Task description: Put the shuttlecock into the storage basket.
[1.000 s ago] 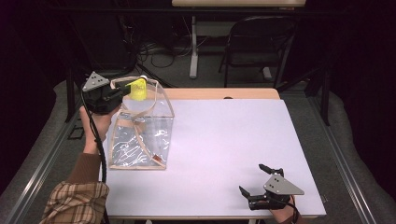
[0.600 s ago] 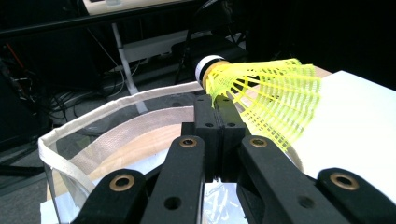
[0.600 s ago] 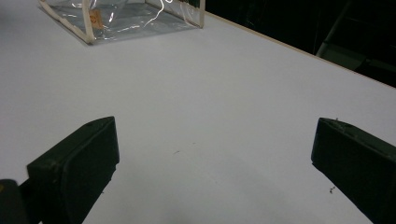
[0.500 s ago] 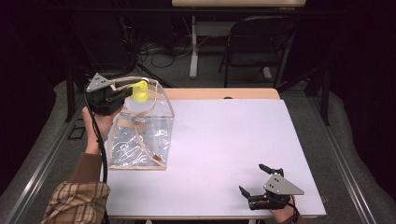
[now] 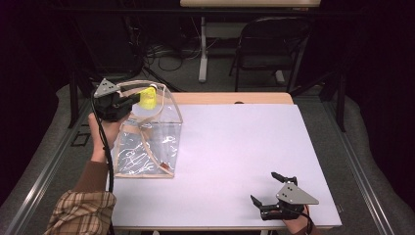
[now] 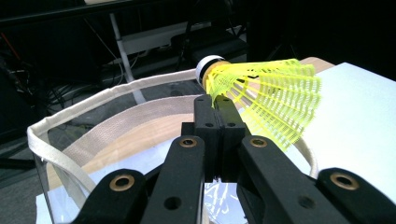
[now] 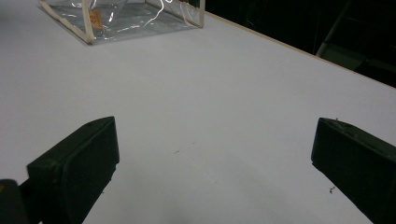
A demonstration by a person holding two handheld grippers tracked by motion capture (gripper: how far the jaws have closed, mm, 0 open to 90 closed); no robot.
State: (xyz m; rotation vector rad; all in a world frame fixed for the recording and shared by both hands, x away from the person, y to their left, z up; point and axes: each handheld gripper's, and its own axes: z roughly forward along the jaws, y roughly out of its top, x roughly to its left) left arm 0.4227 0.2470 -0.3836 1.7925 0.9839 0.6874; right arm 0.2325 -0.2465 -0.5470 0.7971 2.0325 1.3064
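Observation:
A yellow shuttlecock (image 5: 146, 98) with a white cork tip hangs over the open top of a clear plastic bag (image 5: 147, 142) with cream edging. My left gripper (image 5: 134, 100) is shut on its skirt. In the left gripper view the jaws (image 6: 215, 105) press together on the mesh of the shuttlecock (image 6: 266, 98), with the bag's rim (image 6: 93, 100) just beyond and below. The bag stands upright on the left side of the white table (image 5: 235, 147). My right gripper (image 5: 264, 187) rests open near the table's front right edge, with nothing between its jaws (image 7: 215, 154).
A small orange tag (image 5: 165, 166) lies in the bag's bottom corner. Behind the table, on the dark floor, stand a black chair (image 5: 274, 49) and a white table leg (image 5: 202, 49) among cables. A plaid sleeve (image 5: 80, 213) enters at the bottom left.
My left gripper has drifted slightly to the right with the shuttlecock, further over the bag's mouth. The right gripper has stayed put.

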